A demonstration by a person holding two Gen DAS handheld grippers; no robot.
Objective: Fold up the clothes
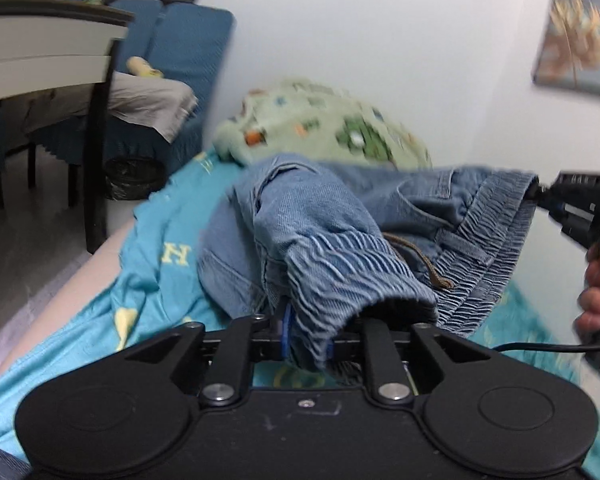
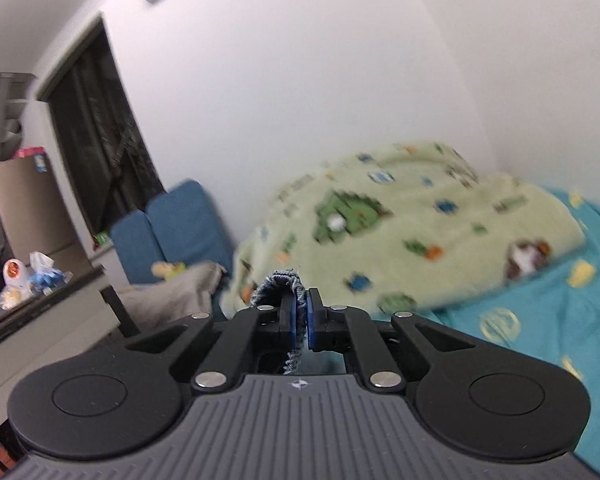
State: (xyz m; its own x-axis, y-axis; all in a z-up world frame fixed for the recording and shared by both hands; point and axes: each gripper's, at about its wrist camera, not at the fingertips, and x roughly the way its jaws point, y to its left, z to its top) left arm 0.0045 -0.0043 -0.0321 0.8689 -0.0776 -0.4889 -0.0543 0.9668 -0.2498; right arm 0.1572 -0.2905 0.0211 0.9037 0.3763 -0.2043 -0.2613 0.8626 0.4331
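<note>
The left gripper (image 1: 306, 340) is closed on the elastic waistband of a pair of blue denim shorts (image 1: 332, 216); the gathered cloth passes between its blue pads and hangs over its right finger. The right gripper (image 2: 303, 318) is closed too, and a strip of the same gathered waistband is pinched between its blue pads (image 2: 287, 320), with a small curl of denim (image 2: 278, 286) that stands above the fingertips.

In the left wrist view the right gripper (image 1: 540, 192) shows at the right edge, and it holds the far right corner of the waistband. The person's right hand (image 1: 598, 288) is around its handle, and a black cable (image 1: 556, 346) runs from it. The waistband is stretched between the two grippers, and a brown drawstring (image 1: 420, 260) lies inside the opening. The rest of the shorts hangs down in loose folds to the turquoise bedsheet (image 1: 148, 280), which has pale yellow prints.

Far behind the shorts, against the white wall (image 1: 380, 32), a light green blanket (image 1: 324, 120) with small coloured figures lies in a heap on the bed. To the left of the bed stands a blue sofa (image 1: 188, 40) with a beige cloth (image 1: 148, 100) on it, and nearer on the left a table (image 1: 48, 52) with dark legs. A black bin (image 1: 134, 178) stands on the floor beside the bed. A picture (image 1: 580, 40) hangs on the wall at the right.
</note>
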